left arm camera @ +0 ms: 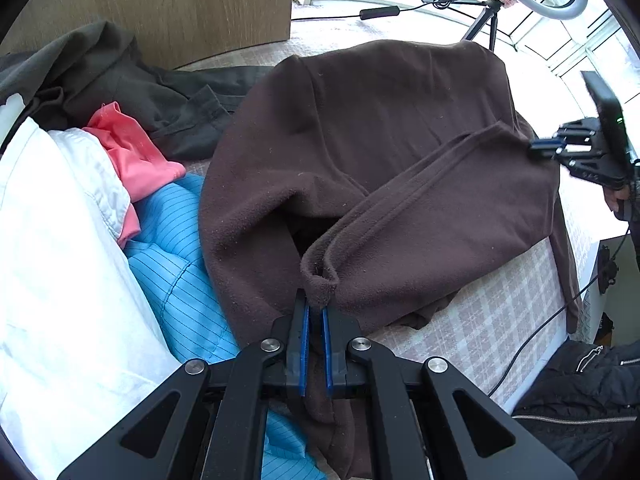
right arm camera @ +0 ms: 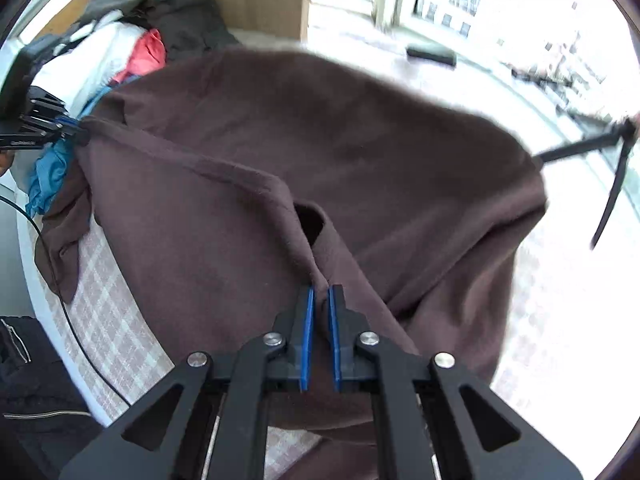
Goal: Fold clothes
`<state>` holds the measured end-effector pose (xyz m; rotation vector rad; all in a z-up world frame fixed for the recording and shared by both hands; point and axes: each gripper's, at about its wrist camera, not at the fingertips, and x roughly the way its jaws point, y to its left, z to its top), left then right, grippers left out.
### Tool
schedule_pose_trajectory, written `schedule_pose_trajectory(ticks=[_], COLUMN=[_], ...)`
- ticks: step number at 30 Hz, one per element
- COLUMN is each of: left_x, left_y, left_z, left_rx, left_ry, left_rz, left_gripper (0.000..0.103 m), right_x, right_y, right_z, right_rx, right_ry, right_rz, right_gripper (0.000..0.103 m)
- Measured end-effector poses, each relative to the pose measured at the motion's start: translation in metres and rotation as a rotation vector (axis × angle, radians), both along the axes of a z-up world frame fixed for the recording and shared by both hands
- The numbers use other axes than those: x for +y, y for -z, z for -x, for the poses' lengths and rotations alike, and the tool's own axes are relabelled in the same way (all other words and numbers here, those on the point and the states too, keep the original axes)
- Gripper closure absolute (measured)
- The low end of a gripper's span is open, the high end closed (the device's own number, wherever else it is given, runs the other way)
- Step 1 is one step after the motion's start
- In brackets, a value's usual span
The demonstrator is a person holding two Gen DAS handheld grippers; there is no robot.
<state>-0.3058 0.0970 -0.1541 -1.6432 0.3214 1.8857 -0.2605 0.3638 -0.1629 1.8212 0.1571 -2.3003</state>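
A brown fleece garment (left arm camera: 380, 128) lies spread over the checked bed cover (left arm camera: 500, 312). My left gripper (left arm camera: 316, 304) is shut on a rolled hem corner of it at the near edge. In the right wrist view the same brown fleece (right arm camera: 360, 132) fills the middle, and my right gripper (right arm camera: 321, 292) is shut on a fold of its hem. Each gripper shows in the other's view: the right gripper (left arm camera: 546, 145) pinches the fleece edge at the far right, the left gripper (right arm camera: 70, 124) holds it at the far left. The hem band runs stretched between them.
A heap of clothes lies left of the fleece: white cloth (left arm camera: 60, 240), a pink piece (left arm camera: 132, 148), blue striped fabric (left arm camera: 176, 264), dark green garments (left arm camera: 120, 80). A wooden panel (left arm camera: 192, 4) stands behind. A ring light on a tripod (left arm camera: 492, 12) and a cable (left arm camera: 536, 332) are at the right.
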Motion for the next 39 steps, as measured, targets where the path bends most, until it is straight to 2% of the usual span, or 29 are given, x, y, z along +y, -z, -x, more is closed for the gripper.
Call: schedule_pose_trajectory(ticks=[2, 4, 5, 7, 8, 10, 12, 13, 15, 18, 19, 20, 22, 23, 26, 32, 34, 35, 36, 37, 39], left_x=[0.000, 0.001, 0.000, -0.001, -0.001, 0.001, 0.002, 0.003, 0.003, 0.002, 0.001, 0.000, -0.001, 0.000, 0.002, 0.001, 0.002, 0.003, 0.003, 0.004, 0.004], left_y=[-0.001, -0.001, -0.001, 0.001, 0.001, 0.003, 0.006, 0.006, 0.006, 0.006, 0.006, 0.007, 0.008, 0.009, 0.010, 0.009, 0.008, 0.008, 0.007, 0.007, 0.007], left_z=[-0.001, -0.003, -0.003, -0.004, -0.004, -0.004, -0.005, -0.005, -0.005, -0.005, -0.005, -0.005, -0.004, -0.003, -0.004, -0.001, -0.001, -0.002, -0.002, -0.002, -0.002], left_rx=[0.003, 0.003, 0.002, -0.002, -0.004, -0.007, -0.008, -0.008, -0.006, -0.009, -0.010, -0.011, -0.016, -0.019, -0.021, -0.029, -0.027, -0.024, -0.020, -0.016, -0.010], left_ry=[0.003, 0.004, 0.002, -0.002, -0.004, -0.008, -0.009, -0.009, -0.005, 0.000, 0.002, 0.000, -0.006, -0.008, -0.009, -0.010, -0.008, -0.005, -0.001, 0.003, 0.005], left_rz=[-0.001, -0.003, -0.004, -0.008, -0.008, -0.007, -0.006, -0.006, -0.005, -0.007, -0.007, -0.008, -0.009, -0.008, -0.006, -0.006, 0.001, 0.006, 0.012, 0.016, 0.019], left_gripper=[0.098, 0.098, 0.098, 0.098, 0.098, 0.098, 0.098, 0.098, 0.098, 0.097, 0.097, 0.097, 0.097, 0.097, 0.097, 0.097, 0.097, 0.097, 0.097, 0.097, 0.097], right_x=[0.004, 0.002, 0.001, 0.000, -0.004, -0.013, -0.030, -0.036, -0.034, -0.012, -0.005, 0.002, 0.004, 0.001, -0.020, -0.068, -0.077, -0.080, -0.074, -0.065, -0.029], right_y=[-0.004, -0.022, -0.032, -0.049, -0.052, -0.045, -0.020, -0.009, -0.005, -0.036, -0.050, -0.064, -0.080, -0.082, -0.073, -0.029, -0.023, -0.020, -0.023, -0.029, -0.055], right_z=[-0.007, -0.017, -0.021, -0.033, -0.041, -0.056, -0.071, -0.077, -0.084, -0.086, -0.084, -0.083, -0.077, -0.071, -0.057, -0.062, -0.064, -0.065, -0.062, -0.057, -0.045], right_rx=[0.013, 0.066, 0.080, 0.067, 0.051, -0.042, -0.163, -0.211, -0.250, -0.199, -0.160, -0.118, -0.040, -0.017, -0.051, -0.162, -0.162, -0.158, -0.154, -0.149, -0.096], right_ry=[0.022, 0.030, 0.038, 0.048, 0.046, 0.031, 0.013, 0.006, 0.019, 0.049, 0.049, 0.046, 0.024, 0.008, -0.084, -0.350, -0.394, -0.413, -0.385, -0.338, -0.188], right_rz=[0.011, 0.029, 0.061, 0.193, 0.260, 0.393, 0.441, 0.435, 0.391, 0.413, 0.407, 0.379, 0.261, 0.195, 0.141, -0.070, -0.119, -0.142, -0.131, -0.105, 0.025], right_gripper=[0.095, 0.095, 0.095, 0.095, 0.095, 0.095, 0.094, 0.094, 0.094, 0.093, 0.087, 0.074, 0.063, 0.063, 0.063, 0.063, 0.063, 0.065, 0.074, 0.099, 0.098])
